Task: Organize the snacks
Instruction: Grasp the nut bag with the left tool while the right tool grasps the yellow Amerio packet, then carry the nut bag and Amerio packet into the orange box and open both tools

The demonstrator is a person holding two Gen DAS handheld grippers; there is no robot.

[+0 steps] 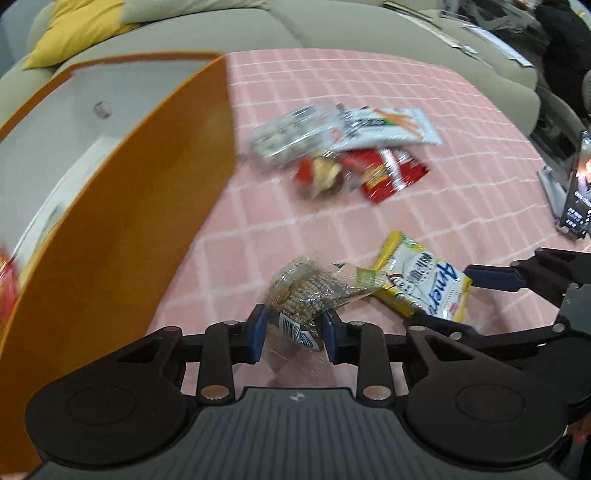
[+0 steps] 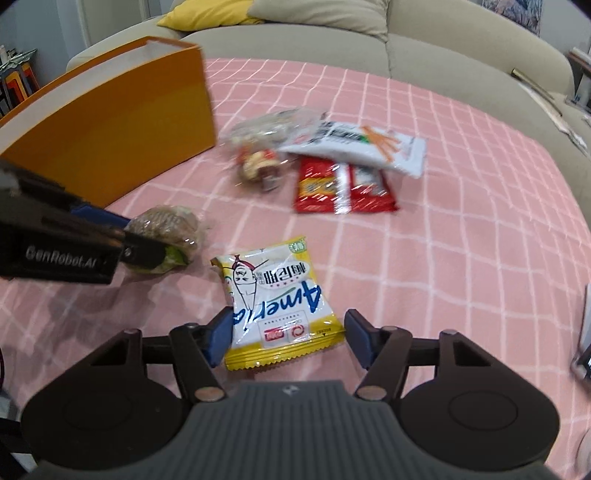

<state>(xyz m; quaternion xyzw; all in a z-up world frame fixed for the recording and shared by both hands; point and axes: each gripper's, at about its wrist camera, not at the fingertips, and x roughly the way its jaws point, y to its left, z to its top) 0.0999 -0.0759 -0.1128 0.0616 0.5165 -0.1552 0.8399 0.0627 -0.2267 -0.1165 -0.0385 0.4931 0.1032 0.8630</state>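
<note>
My left gripper (image 1: 293, 334) is shut on a clear packet of brown biscuits (image 1: 314, 291), held just above the pink checked cloth; the packet also shows in the right wrist view (image 2: 168, 232). My right gripper (image 2: 288, 338) is open, its blue pads either side of the near end of a yellow and white snack bag (image 2: 277, 299), which lies flat; the bag also shows in the left wrist view (image 1: 424, 284). An orange box (image 1: 122, 206) stands open at the left, also in the right wrist view (image 2: 110, 133).
A pile of snacks lies mid-cloth: a white packet (image 2: 358, 146), a red packet (image 2: 340, 188) and a clear bag (image 2: 262, 155). A beige sofa (image 2: 406, 48) with a yellow cushion (image 2: 207, 14) runs behind. A phone on a stand (image 1: 576, 192) sits at the right edge.
</note>
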